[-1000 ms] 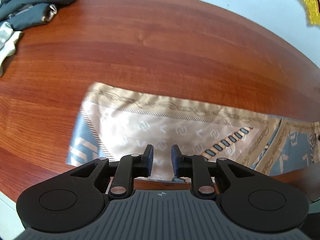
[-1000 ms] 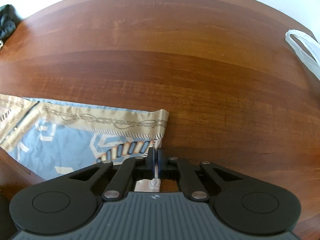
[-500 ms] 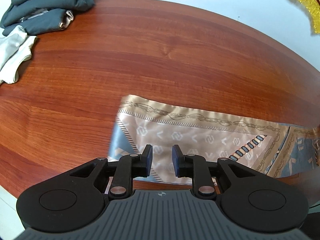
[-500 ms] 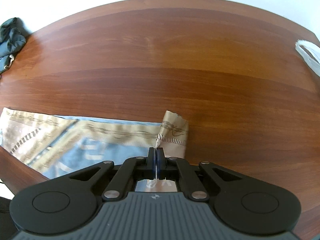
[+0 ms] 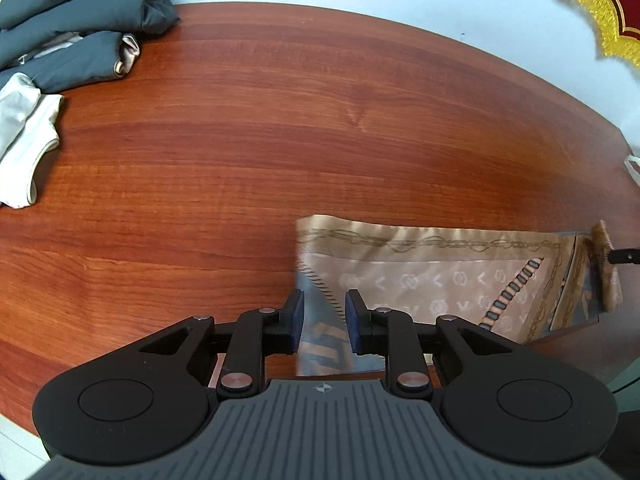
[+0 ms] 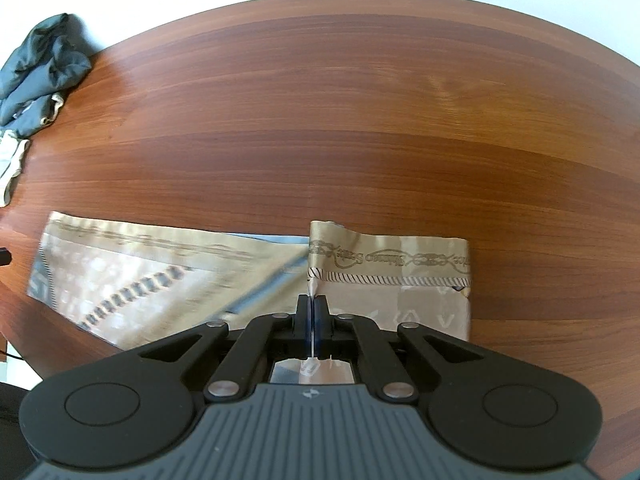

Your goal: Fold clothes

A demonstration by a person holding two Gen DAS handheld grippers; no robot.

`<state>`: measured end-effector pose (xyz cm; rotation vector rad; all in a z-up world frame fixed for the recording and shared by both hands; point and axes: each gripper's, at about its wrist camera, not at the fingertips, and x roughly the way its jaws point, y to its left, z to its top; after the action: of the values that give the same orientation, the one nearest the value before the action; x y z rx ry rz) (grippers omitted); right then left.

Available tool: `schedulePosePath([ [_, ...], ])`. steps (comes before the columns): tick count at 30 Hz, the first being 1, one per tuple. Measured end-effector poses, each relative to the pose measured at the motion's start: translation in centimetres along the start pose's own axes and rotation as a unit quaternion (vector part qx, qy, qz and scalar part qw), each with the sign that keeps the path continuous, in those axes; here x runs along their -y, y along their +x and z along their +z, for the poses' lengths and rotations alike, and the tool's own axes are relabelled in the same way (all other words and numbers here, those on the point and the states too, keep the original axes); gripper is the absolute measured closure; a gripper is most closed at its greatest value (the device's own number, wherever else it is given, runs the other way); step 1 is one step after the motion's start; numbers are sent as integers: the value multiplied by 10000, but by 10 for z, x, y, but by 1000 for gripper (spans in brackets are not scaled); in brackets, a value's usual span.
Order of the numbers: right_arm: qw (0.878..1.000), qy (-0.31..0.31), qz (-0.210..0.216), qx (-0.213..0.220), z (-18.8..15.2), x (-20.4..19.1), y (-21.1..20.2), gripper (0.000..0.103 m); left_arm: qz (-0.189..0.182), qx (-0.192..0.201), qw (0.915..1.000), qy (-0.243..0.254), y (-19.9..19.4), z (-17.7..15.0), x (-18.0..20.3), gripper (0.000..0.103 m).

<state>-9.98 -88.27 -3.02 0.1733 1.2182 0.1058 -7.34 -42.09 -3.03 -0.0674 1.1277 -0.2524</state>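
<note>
Patterned scarf (image 6: 168, 276) lying on the wooden table (image 6: 360, 120), just ahead of both tools, its long axis running crosswise to the direction in which each points. The right gripper (image 6: 313, 308) has its jaws pressed together on a scarf edge, a sliver of cloth showing between the pads; the end held is turned over leftward, so that a folded flap (image 6: 400, 276) lies ahead and to the right of the jaws. Along the flap's gold border runs ornate script, seen reversed and not legible. The left gripper (image 5: 322, 316) stands with jaws apart over the scarf's opposite end, blue-grey cloth visible in the gap, pads not pressing it. Compared with the view one second earlier, the flap is much wider, where then only the corner was pinched. A heap of dark grey clothes (image 5: 76, 20) and a white garment (image 5: 24, 144) lie far ahead to the left.
</note>
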Motion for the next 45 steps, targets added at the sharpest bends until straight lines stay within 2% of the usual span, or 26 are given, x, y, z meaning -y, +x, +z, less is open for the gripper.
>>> schedulePosePath([
  [9,9999,55,158,-29,6,-81,20,102,-259,-73,9995,145,3,10,-50,76],
  [17,9998,103,156,-107,6,-136,44,102,-428,-117,9984,352,6,19,-73,76],
  [30,9996,234,-80,-165,6,-161,70,100,-777,-299,9930,841,9,20,-79,74],
  [32,9996,156,-141,-198,6,-164,72,95,-816,-318,9922,886,9,20,-78,71],
  [33,9996,120,-168,-208,6,-166,73,89,-846,-324,9918,906,9,20,-78,69],
  [34,9997,107,-165,-162,6,-168,72,74,-910,-330,9909,938,9,20,-77,68],
  [35,9998,95,-163,-116,6,-169,70,67,-958,-334,9902,957,10,21,-76,67],
  [37,9998,74,-197,-67,6,-172,68,67,-1048,-361,9887,1007,12,22,-73,66],
  [41,9997,18,-232,89,4,-182,58,60,-1184,-425,9861,1085,19,23,-67,65],
  [45,9997,37,-134,194,1,-192,49,59,-1221,-510,9837,1216,32,28,-58,65],
])
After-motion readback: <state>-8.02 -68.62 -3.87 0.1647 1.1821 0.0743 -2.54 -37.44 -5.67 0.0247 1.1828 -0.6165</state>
